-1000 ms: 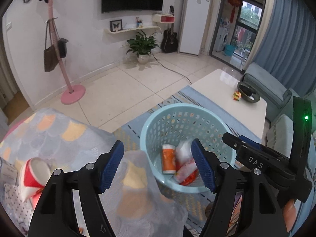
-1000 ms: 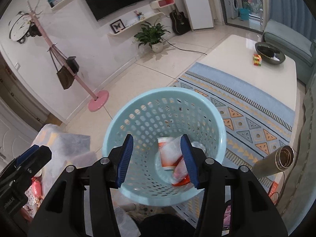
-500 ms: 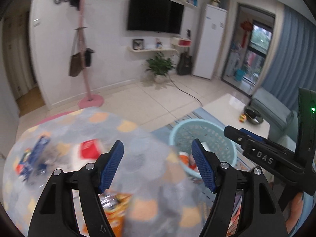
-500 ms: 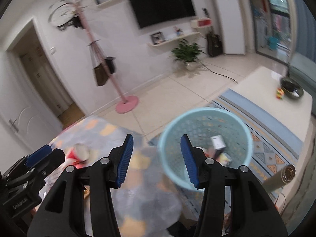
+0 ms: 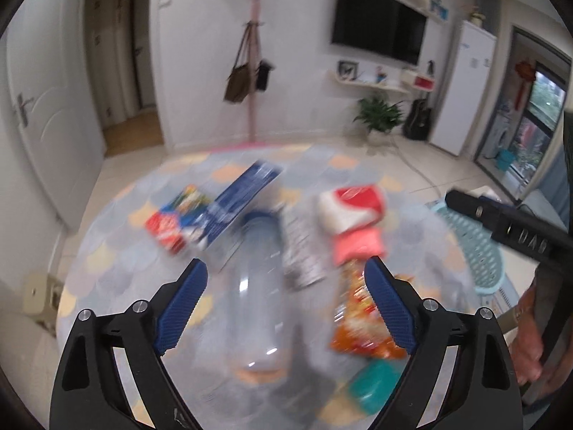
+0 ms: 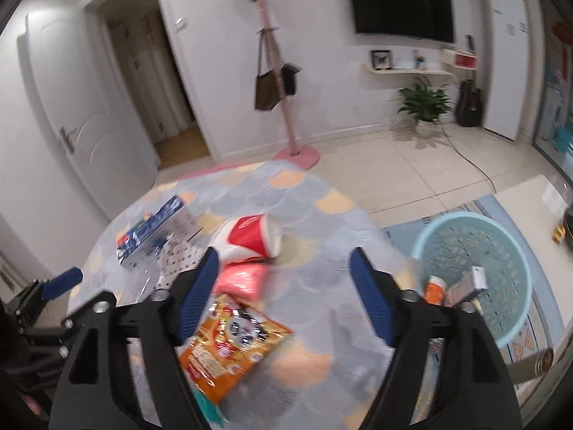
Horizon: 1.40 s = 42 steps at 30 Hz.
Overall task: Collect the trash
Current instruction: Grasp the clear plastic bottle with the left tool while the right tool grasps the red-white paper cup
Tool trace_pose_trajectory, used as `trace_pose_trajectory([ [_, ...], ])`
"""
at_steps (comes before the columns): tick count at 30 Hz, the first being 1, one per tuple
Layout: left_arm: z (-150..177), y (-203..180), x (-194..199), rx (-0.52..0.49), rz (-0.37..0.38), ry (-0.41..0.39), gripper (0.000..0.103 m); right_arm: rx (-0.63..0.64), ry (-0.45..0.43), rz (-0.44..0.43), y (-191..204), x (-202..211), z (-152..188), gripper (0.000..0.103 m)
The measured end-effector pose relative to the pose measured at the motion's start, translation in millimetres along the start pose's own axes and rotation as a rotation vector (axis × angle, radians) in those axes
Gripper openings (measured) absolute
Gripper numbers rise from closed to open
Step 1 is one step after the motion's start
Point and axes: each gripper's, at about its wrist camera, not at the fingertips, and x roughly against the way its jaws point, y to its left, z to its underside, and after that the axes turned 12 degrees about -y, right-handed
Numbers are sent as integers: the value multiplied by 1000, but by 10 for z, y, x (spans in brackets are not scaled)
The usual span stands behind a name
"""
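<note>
Reaching for more trash: left gripper [image 5: 283, 304] and right gripper [image 6: 284, 294] jaws have just been opening, nothing between them; I target the clear bottle [image 5: 258, 279] at twelve o'clock.

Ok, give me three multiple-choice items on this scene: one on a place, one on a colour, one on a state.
1. Where is the basket?
A. on the table
B. on the floor beside the table
C. on a shelf

2. What colour is the snack bag?
A. orange
B. green
C. black

3. How does the right gripper stand?
A. shut on the cup
B. shut on nothing
C. open, holding nothing

Key: 1 B, it stands on the rug past the table's edge. 2 A, its printed face is orange. 3 C, its jaws have just been opening and nothing is pressed between them; the cup lies on the table.
</note>
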Motion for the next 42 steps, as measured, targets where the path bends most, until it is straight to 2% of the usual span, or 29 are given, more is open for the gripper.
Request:
trace_pose_trajectory([
  [7, 334, 308, -312, 61, -39, 91, 87, 74, 85, 18, 330, -539, 70, 81],
  [12, 400, 348, -490, 66, -27, 123, 87, 87, 138, 28, 459, -847, 135, 83],
  [14, 417, 347, -525, 62, -27, 132, 87, 91, 152, 31, 522, -940, 141, 86],
  [19, 464, 373, -600, 51, -38, 149, 87, 118, 197, 86, 633, -1197, 190, 88],
  [22, 493, 353, -642, 37, -48, 164, 82, 127, 214, 104, 665, -1275, 227, 88],
  [24, 509, 332, -662, 28, -44, 176, 76, 143, 211, 115, 691, -1288, 236, 87],
  [25, 510, 324, -667, 26, -38, 178, 71, 156, 204, 129, 702, -1281, 237, 82],
  [26, 513, 311, -667, 23, -34, 180, 63, 164, 202, 137, 710, -1272, 238, 73],
  [27, 514, 291, -662, 15, -37, 178, 59, 171, 204, 138, 714, -1275, 240, 72],
  [28, 512, 270, -652, 8, -40, 174, 50, 173, 208, 136, 710, -1273, 241, 72],
  [29, 509, 257, -640, 6, -33, 174, 47, 174, 208, 136, 708, -1273, 243, 72],
  [33, 496, 252, -548, 18, -28, 146, 45, 168, 190, 131, 666, -1209, 225, 72],
  [42, 340, 73, -247, 2, -34, 60, 45, 114, 69, 89, 522, -763, -26, 72],
])
